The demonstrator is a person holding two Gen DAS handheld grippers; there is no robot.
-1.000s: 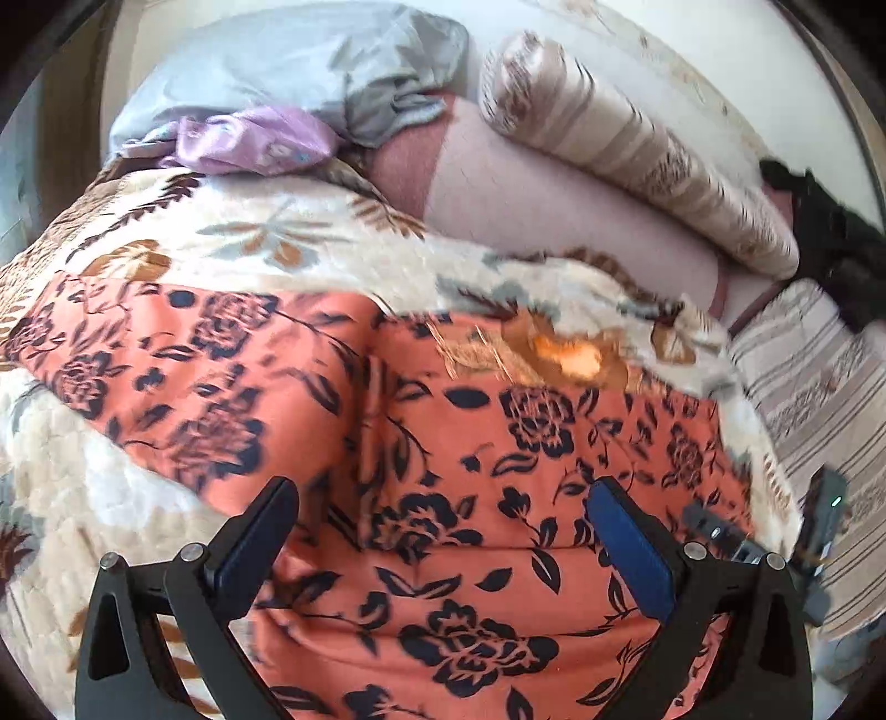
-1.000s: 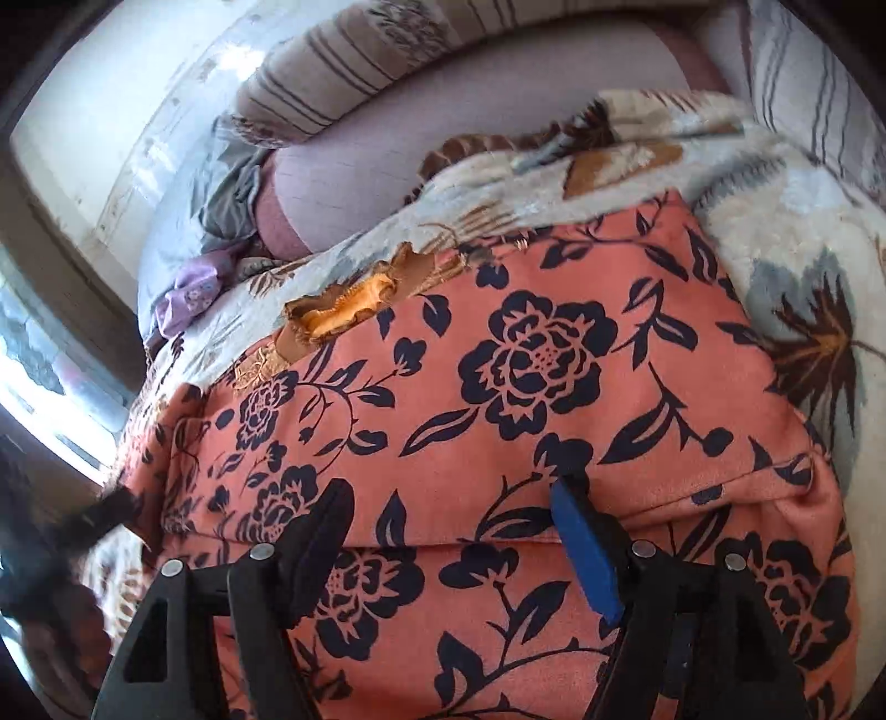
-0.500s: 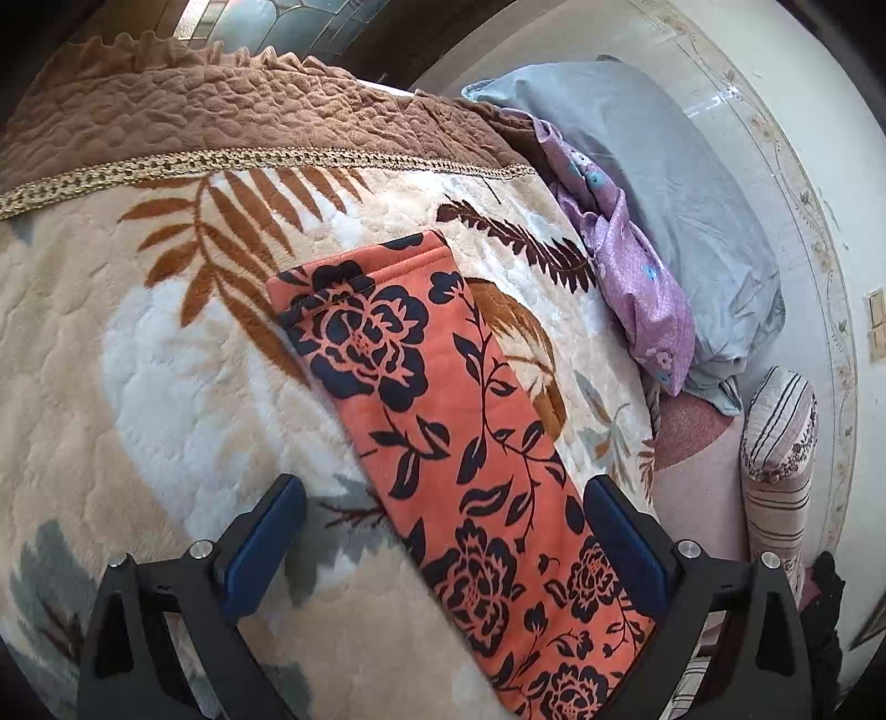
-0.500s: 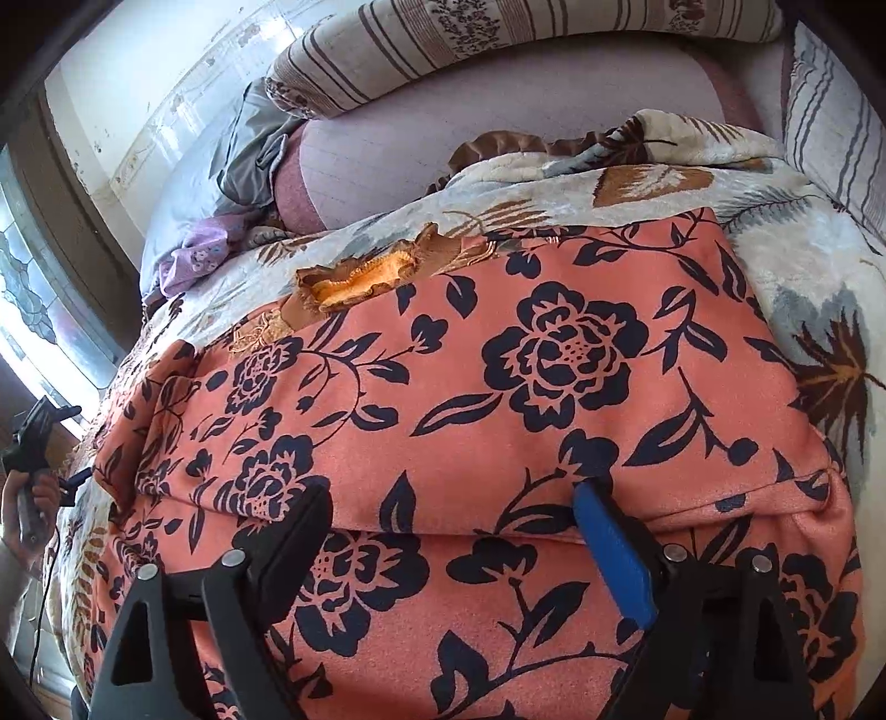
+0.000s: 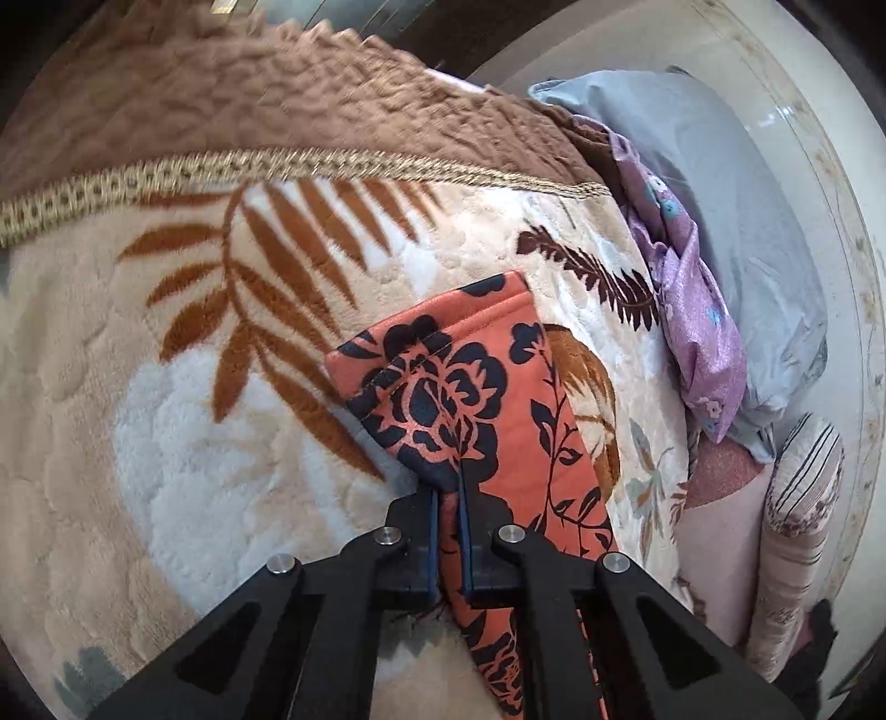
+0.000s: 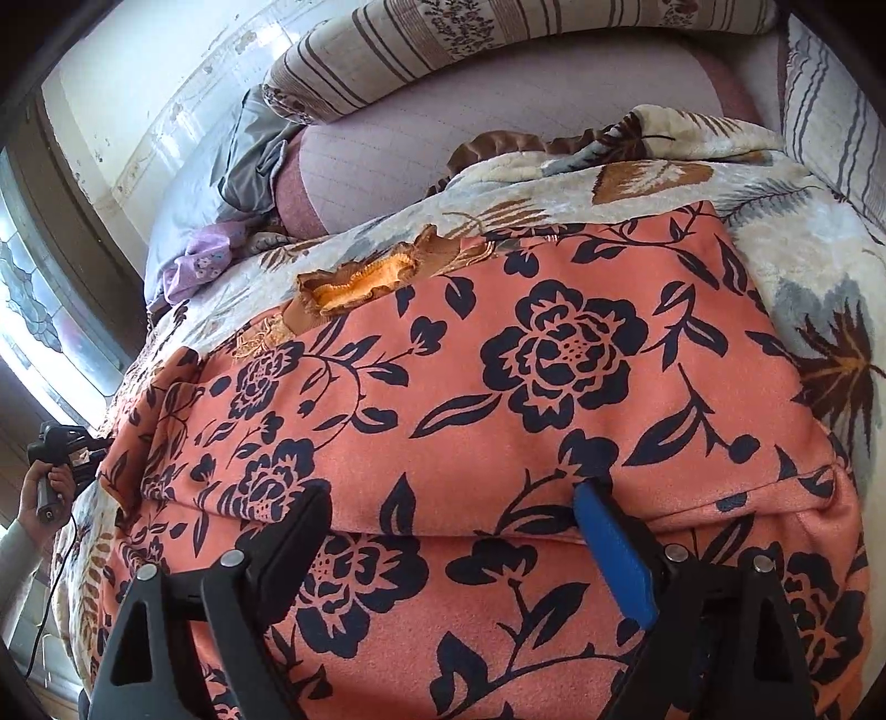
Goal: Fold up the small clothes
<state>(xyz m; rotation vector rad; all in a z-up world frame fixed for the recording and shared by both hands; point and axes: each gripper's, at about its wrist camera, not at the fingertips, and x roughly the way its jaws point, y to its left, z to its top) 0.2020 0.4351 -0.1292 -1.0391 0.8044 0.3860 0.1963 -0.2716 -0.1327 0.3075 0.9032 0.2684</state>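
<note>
An orange garment with dark blue flowers [image 6: 554,354] lies spread on a plush leaf-print blanket [image 5: 221,443]. Its narrow hemmed end [image 5: 498,387] runs away from the left wrist camera. My left gripper [image 5: 448,487] is shut on that end, with the cloth pinched between the pads and its hem bunched up just beyond them. My right gripper [image 6: 451,498] hovers open low over the wide body of the garment, at a fold line, with nothing pinched. In the right wrist view the left gripper [image 6: 61,443] shows small at the far left, held by a hand [image 6: 41,487].
A purple cloth [image 5: 686,310] and a grey pillow [image 5: 736,194] lie past the blanket's far side. A striped bolster [image 6: 498,39] runs along the wall. A ruffled orange trim [image 6: 360,282] sits at the garment's far edge. The blanket's brown border [image 5: 277,99] marks its end.
The left gripper swung from the garment's body to its narrow end, rolled, and shut on the cloth there. The right gripper stayed put, its jaws slightly wider than a second ago.
</note>
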